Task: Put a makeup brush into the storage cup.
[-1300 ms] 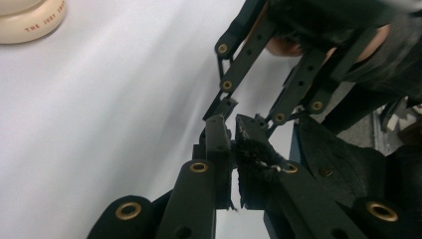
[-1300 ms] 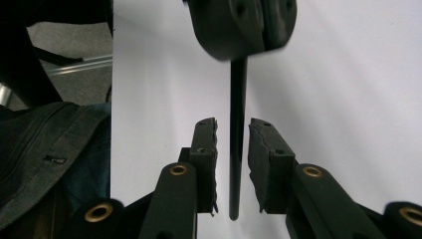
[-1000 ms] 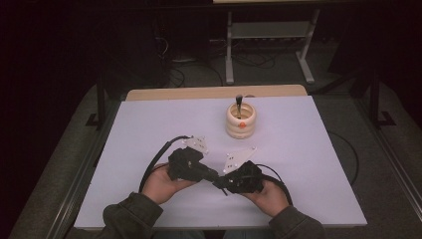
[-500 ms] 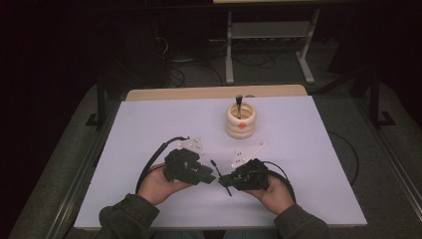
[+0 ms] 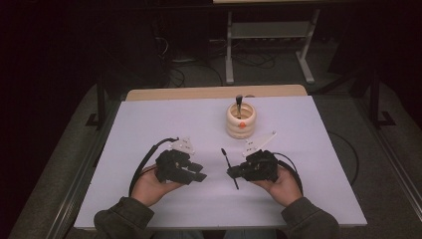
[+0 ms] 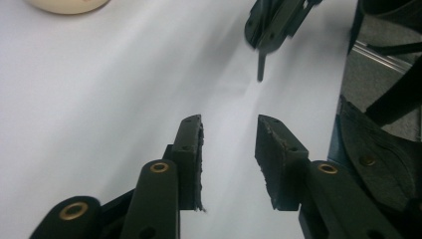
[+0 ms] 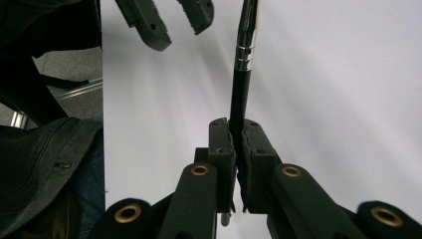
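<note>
Your left gripper (image 5: 198, 173) sits left of the pen; jaws part-open, nothing between the pads, and they've just been opening. Its own view shows this cleanly: the two black pads (image 6: 190, 149) stand apart over bare white table (image 6: 99, 99), with the pen's lower tip (image 6: 261, 67) ahead of the jaws, hanging from your other gripper (image 6: 276, 22). Top-left corner of that view catches the edge of the cream holder (image 6: 67, 5); the high view shows the whole thing, ringed, with an orange spot and a dark item standing in it (image 5: 240, 119), beyond both grippers.

Your right gripper (image 5: 233, 172) is clamped on the pen (image 5: 228, 167). In the high view the pen reads as a thin dark stick crossing the jaw tips, one end toward the holder, the other toward you. The right gripper view gives detail the high view can't: a slim black barrel (image 7: 239, 99) with a chrome band partway up, pinched between the pads, a short stub poking out below them. The left jaws sit up and left of the barrel there, well apart from it.
</note>
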Demonstrator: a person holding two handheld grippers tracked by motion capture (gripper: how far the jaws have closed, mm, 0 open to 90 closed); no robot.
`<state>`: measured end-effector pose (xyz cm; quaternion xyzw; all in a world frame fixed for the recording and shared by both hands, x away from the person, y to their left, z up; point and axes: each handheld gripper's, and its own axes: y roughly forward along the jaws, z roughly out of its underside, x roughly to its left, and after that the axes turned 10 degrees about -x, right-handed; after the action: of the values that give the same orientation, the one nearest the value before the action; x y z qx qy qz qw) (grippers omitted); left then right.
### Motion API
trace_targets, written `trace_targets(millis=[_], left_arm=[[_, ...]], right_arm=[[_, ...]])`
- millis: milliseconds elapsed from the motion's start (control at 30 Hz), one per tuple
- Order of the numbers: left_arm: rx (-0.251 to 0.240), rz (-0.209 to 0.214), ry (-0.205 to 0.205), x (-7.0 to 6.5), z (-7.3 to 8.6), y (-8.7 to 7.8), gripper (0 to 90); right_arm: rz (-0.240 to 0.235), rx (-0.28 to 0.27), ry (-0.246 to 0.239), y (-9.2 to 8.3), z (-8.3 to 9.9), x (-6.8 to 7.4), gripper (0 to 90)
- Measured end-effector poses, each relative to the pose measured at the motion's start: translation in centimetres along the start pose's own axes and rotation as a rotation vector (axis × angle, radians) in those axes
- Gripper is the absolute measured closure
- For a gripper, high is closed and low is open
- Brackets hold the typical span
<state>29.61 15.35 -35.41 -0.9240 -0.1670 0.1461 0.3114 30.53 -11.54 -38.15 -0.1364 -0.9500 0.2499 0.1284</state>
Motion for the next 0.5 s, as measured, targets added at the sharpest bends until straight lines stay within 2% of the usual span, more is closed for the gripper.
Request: trace_targets(millis=[100,300,400,500], left_arm=[[-0.007,-0.019,-0.01,0.2,0.3,-0.2,59.9],[-0.018,-0.043,-0.019,0.6,0.9,-0.6,58.0],[-0.012,-0.051,-0.009,0.7,1.2,-0.8,57.0],[-0.022,-0.061,-0.02,0.7,1.4,-0.9,55.8]], right_arm=[[-0.001,-0.012,0.023,-0.6,-0.4,-0.6,84.1],[0.018,-0.024,0.035,-1.7,-1.0,-1.8,84.1],[0.027,-0.021,0.032,-2.3,-1.2,-2.3,84.2],[0.034,-0.034,0.046,-2.8,-1.4,-2.6,84.1]])
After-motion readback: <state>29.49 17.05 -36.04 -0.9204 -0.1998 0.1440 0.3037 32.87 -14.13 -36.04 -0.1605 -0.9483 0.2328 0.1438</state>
